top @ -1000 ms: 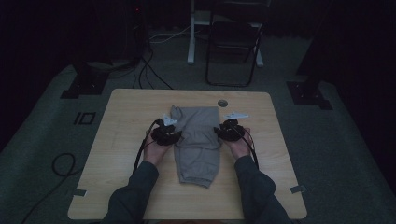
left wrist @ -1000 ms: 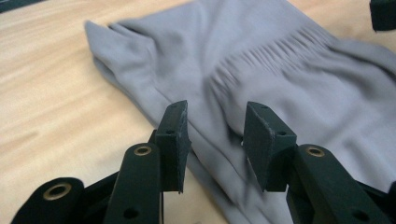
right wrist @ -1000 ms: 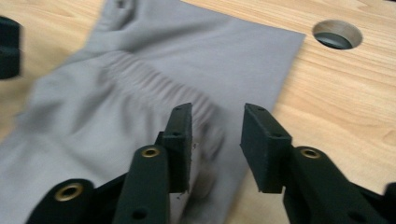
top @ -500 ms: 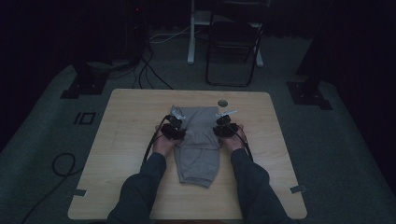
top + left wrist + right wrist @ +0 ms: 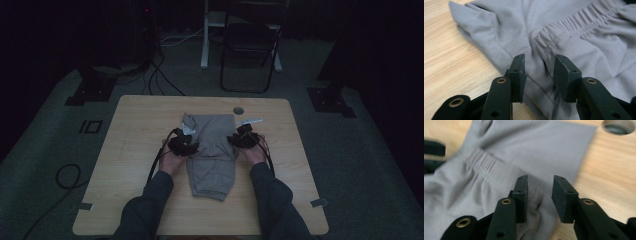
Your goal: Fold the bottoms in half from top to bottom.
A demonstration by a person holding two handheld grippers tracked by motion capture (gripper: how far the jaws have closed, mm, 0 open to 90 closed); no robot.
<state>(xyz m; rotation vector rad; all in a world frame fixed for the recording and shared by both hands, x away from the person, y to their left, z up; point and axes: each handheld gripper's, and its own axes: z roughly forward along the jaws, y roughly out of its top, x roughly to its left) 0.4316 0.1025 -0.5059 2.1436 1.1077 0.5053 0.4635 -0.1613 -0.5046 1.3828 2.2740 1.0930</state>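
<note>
High view: grey folded garment, looked like shorts or trousers with an elastic waistband, lay in the middle of the wooden table, long axis running away from the person. Left gripper sat at the garment's left edge, right gripper at its right edge, both about halfway up the cloth, forearms in dark sleeves coming in from the bottom. A round hole in the tabletop sat just beyond the far right corner of the garment. A folding chair stood on the floor past the table. Left gripper view: left gripper had its jaws partly apart, having just opened wider, with grey cloth lying in the gap below the gathered waistband seam; pads not pressing on it, nothing gripped. Bare table showed at the left. Right gripper view: right gripper also had its jaws partly apart, just opened wider, hovering over the garment's edge; fabric under the gap, not pinched. The hole showed top right.
</note>
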